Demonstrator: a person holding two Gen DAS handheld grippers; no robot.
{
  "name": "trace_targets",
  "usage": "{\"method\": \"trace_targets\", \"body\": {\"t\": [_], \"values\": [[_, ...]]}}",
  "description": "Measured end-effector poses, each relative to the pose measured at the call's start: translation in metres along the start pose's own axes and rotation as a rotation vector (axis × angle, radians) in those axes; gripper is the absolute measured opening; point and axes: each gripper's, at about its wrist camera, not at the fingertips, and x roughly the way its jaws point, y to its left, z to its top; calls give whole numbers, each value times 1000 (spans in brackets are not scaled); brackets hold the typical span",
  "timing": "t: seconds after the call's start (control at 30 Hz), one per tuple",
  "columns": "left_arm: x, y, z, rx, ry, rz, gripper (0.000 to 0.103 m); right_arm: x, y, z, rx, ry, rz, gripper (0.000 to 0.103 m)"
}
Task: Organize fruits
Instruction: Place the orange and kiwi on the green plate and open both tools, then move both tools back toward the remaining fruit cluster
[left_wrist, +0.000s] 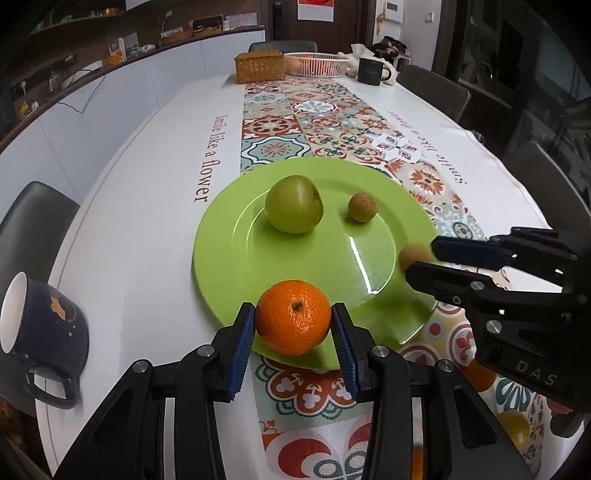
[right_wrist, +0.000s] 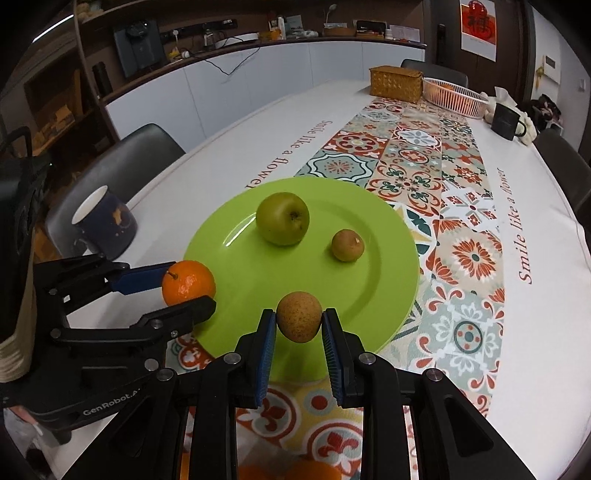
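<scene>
A green plate (left_wrist: 229, 254) (right_wrist: 391, 258) lies on the patterned runner. On it sit a green apple (left_wrist: 293, 204) (right_wrist: 282, 218) and a small brown fruit (left_wrist: 363, 207) (right_wrist: 347, 245). My left gripper (left_wrist: 293, 325) (right_wrist: 186, 286) is shut on an orange (left_wrist: 293, 316) (right_wrist: 188, 282) over the plate's near left rim. My right gripper (right_wrist: 299, 325) (left_wrist: 419, 258) is shut on a small brown speckled fruit (right_wrist: 299, 316) (left_wrist: 412, 254) over the plate's near right edge.
A dark blue mug (left_wrist: 44, 325) (right_wrist: 105, 221) stands left of the plate. A woven box (left_wrist: 258, 66) (right_wrist: 396, 84), a white basket (left_wrist: 316, 63) (right_wrist: 453, 95) and a black mug (left_wrist: 371, 71) (right_wrist: 506, 120) stand at the far end. More fruit (left_wrist: 513, 426) lies near the front edge. Chairs surround the table.
</scene>
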Motion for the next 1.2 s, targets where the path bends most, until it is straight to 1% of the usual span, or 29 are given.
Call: {"method": "trace_targets", "body": {"t": [0.03,0.07,0.1,0.17,0.2,0.33,0.37,0.43,0.5,0.53,0.6,0.67,0.73,0.8,0.87,1.2], "values": [[-3,1,-1,-3,-9,7,47,-1,-1,-1,6,-2,-4,34],[-8,1,-2,-7,-25,21,53,-1,-2,-1,9,-5,-7,41],[-12,2,-3,-8,-37,28,55,-4,-2,-1,12,-13,-15,42],[-24,1,-6,-5,-63,45,55,-12,-2,-3,11,-35,-30,42],[-29,1,-7,-6,-71,50,58,-19,-1,-6,13,-49,-39,42],[-56,-2,-16,-16,-119,67,60,-46,7,-13,1,-104,-63,42],[-63,-4,-19,-17,-133,73,62,-51,8,-15,0,-113,-63,42],[-76,-7,-24,-16,-158,75,63,-66,12,-20,-4,-140,-65,42],[-91,-11,-28,-16,-182,72,68,-80,14,-25,-2,-161,-67,42],[-97,-13,-31,-18,-192,71,69,-90,15,-29,2,-178,-65,43],[-111,-17,-35,-15,-215,66,70,-102,18,-34,9,-202,-72,50],[-125,-21,-41,-11,-237,66,74,-117,20,-39,9,-228,-79,50],[-135,-25,-44,-6,-254,66,74,-130,23,-45,15,-245,-85,51],[-145,-30,-49,4,-273,64,77,-144,25,-52,21,-271,-95,56],[-154,-35,-56,17,-288,63,77,-155,28,-59,18,-289,-108,58],[-171,-54,-82,70,-298,56,79,-178,35,-88,28,-286,-107,58]]}}
